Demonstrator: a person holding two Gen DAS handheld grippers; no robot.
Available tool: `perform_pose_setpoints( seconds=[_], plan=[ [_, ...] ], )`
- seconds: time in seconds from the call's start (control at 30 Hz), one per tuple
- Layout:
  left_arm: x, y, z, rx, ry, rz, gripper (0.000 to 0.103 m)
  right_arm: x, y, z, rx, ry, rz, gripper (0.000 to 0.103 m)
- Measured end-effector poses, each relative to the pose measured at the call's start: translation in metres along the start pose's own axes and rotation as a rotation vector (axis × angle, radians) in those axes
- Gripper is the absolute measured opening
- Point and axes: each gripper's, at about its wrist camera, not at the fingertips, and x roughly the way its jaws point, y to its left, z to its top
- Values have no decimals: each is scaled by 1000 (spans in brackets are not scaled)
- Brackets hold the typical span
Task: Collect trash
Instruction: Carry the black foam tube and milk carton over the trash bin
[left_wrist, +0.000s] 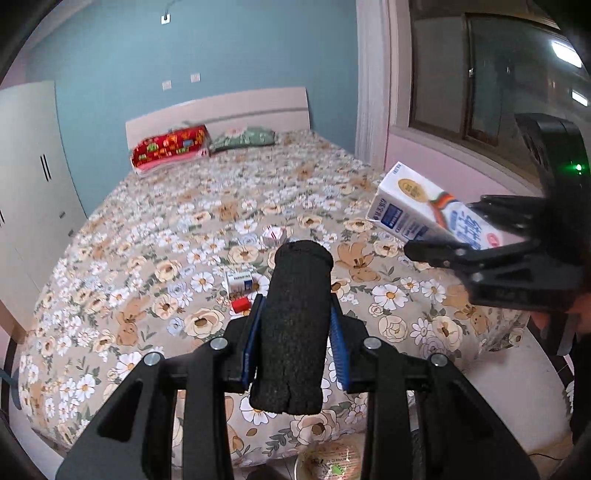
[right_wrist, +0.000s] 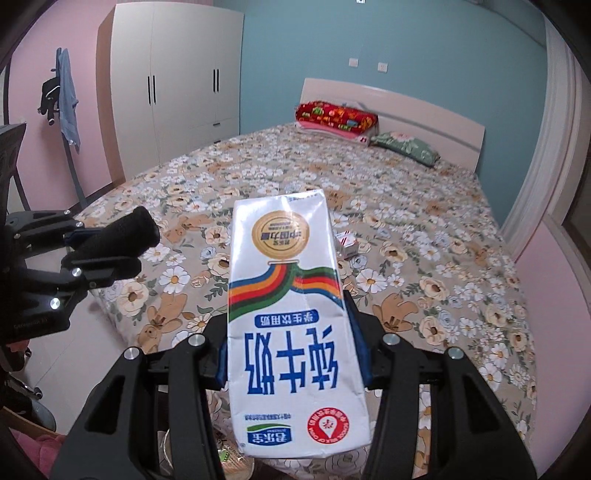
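left gripper (left_wrist: 295, 328): jaws clamped on a black foam cylinder (left_wrist: 293, 325)
right gripper (right_wrist: 293, 354): jaws clamped on a white milk carton (right_wrist: 291, 325)
bed (left_wrist: 147, 229): floral sheet, small boxes (left_wrist: 240, 282) lying loose

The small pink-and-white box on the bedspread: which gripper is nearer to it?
Left, as far as I can judge. The left gripper, clamping a black roll, points at the small pink-and-white box. The right gripper, holding the milk carton, is further off.

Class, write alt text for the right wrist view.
The right gripper clamps an upside-down white milk carton above a floral bed. At left, the left gripper holds a black roll.
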Motion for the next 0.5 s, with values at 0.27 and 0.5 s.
perform_pose_setpoints(
  seconds=[0.27, 0.5],
  plan=[
    [-55, -12, -18, 38, -67, 4, 35, -57, 28, -18, -24, -47, -7, 51],
    [-74, -24, -46, 78, -65, 6, 35, -82, 47, -47, -27, -56, 1, 51]
  ],
)
